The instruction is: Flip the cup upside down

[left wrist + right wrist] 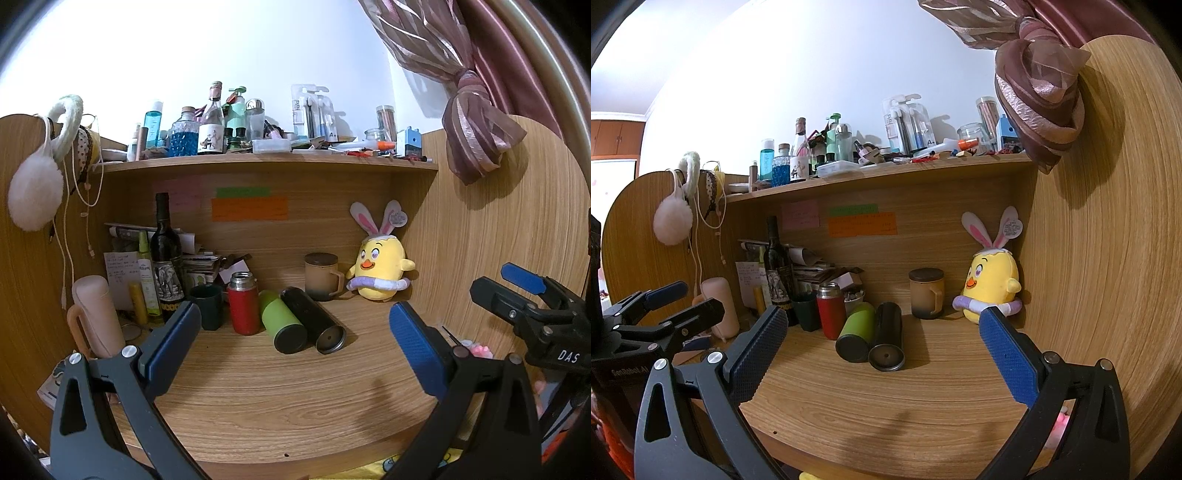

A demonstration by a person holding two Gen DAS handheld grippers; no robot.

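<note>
A dark green cup (207, 306) stands upright on the wooden desk (258, 387), left of a red flask (242, 302); it also shows in the right wrist view (806, 309). A brown lidded mug (322, 275) stands at the back, also seen from the right wrist (927, 297). My left gripper (295, 332) is open and empty, held above the desk's front, well short of the cups. My right gripper (882, 339) is open and empty too, to the right of the left one (524, 291).
A green tumbler (282, 320) and a black tumbler (314, 319) lie on their sides mid-desk. A wine bottle (165, 258), a pink bottle (98, 314) and papers crowd the left. A yellow plush chick (380, 271) sits at the back right. A cluttered shelf (266, 162) hangs above.
</note>
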